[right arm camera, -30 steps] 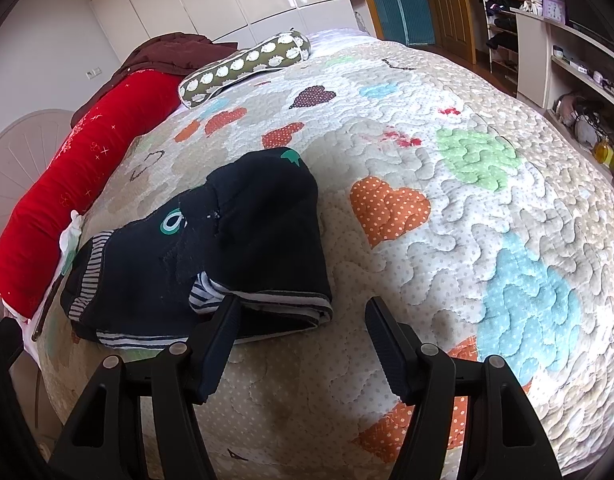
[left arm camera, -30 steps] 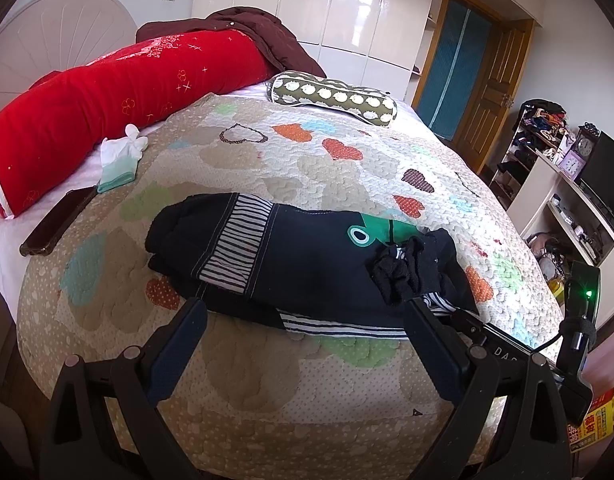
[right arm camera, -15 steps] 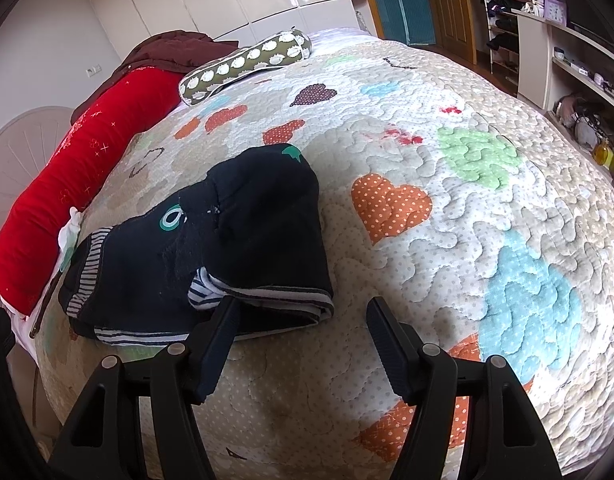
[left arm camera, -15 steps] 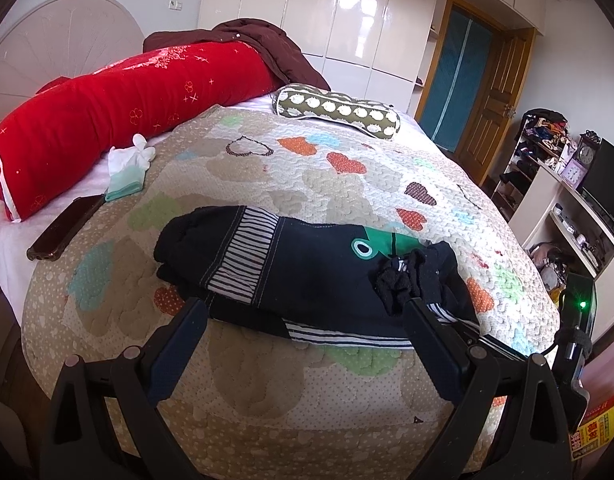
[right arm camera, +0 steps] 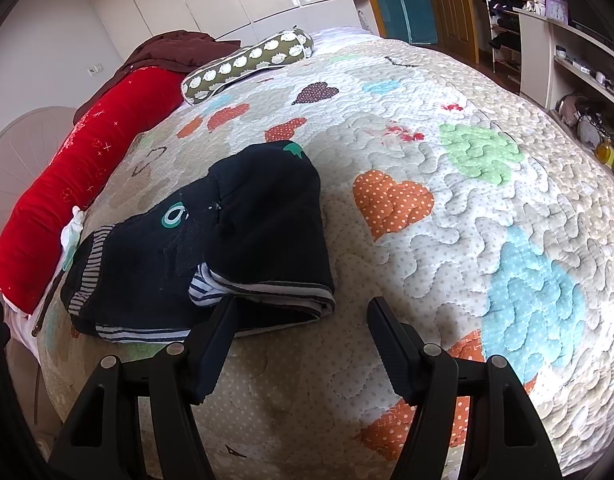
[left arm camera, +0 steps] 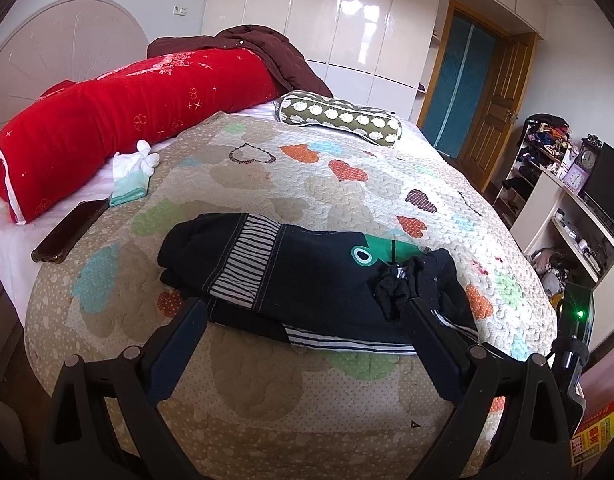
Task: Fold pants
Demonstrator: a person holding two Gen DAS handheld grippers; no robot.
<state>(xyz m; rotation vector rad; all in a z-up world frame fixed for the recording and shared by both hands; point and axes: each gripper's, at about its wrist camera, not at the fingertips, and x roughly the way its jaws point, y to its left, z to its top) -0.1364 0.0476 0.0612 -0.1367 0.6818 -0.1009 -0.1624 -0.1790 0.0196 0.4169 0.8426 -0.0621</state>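
The dark navy pants (left arm camera: 307, 276) lie folded in a long bundle on the heart-patterned quilt (left arm camera: 307, 168), with striped bands and a green eye patch on top. They also show in the right wrist view (right arm camera: 227, 236), at left of centre. My left gripper (left arm camera: 303, 308) is open and empty, just in front of the near edge of the pants. My right gripper (right arm camera: 301, 306) is open and empty, its left finger (right arm camera: 215, 340) close to the striped hem at the bundle's right end.
A long red bolster (left arm camera: 119, 112) and a spotted olive pillow (left arm camera: 339, 118) lie at the head of the bed. A dark phone (left arm camera: 69, 232) and a white and mint sock (left arm camera: 133, 174) lie at left. A white shelf unit (left arm camera: 567, 216) stands at right.
Both grippers have drawn back and risen slightly from the pants, so the bundle sits a little farther off. The pants have not moved. Both jaws stay open.
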